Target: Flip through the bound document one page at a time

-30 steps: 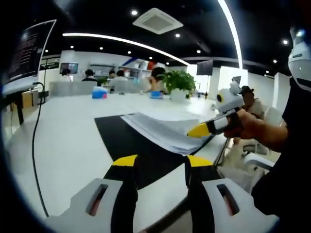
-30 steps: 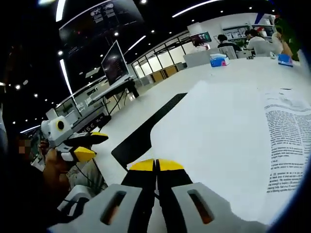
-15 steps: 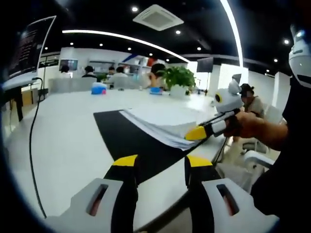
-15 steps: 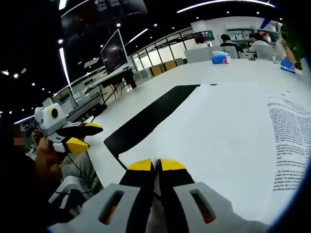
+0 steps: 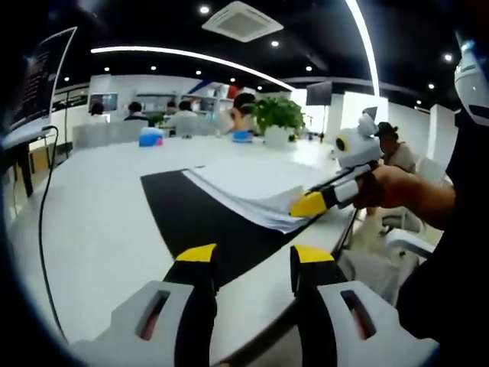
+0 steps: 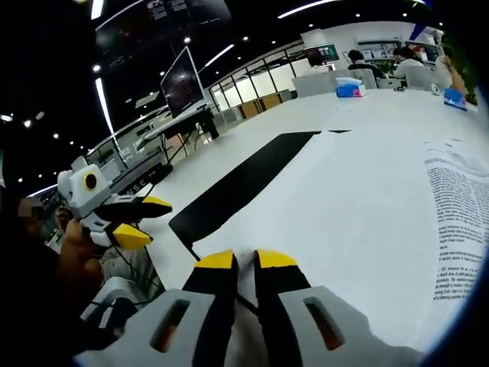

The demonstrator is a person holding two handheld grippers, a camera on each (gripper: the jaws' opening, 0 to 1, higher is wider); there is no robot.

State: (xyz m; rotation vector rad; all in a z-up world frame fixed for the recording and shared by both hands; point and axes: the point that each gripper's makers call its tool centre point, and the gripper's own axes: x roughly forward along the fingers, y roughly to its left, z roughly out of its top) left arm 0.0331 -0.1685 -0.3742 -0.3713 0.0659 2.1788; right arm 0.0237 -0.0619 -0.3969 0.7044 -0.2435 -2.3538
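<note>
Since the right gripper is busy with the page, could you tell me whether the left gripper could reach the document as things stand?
Probably yes. The left gripper is open, holds nothing, and only bare black mat lies between it and the document, whose near corner the right gripper occupies.

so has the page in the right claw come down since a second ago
Yes. In the left gripper view the lifted page has dropped toward the black mat, and the right claw sits lower.
</note>
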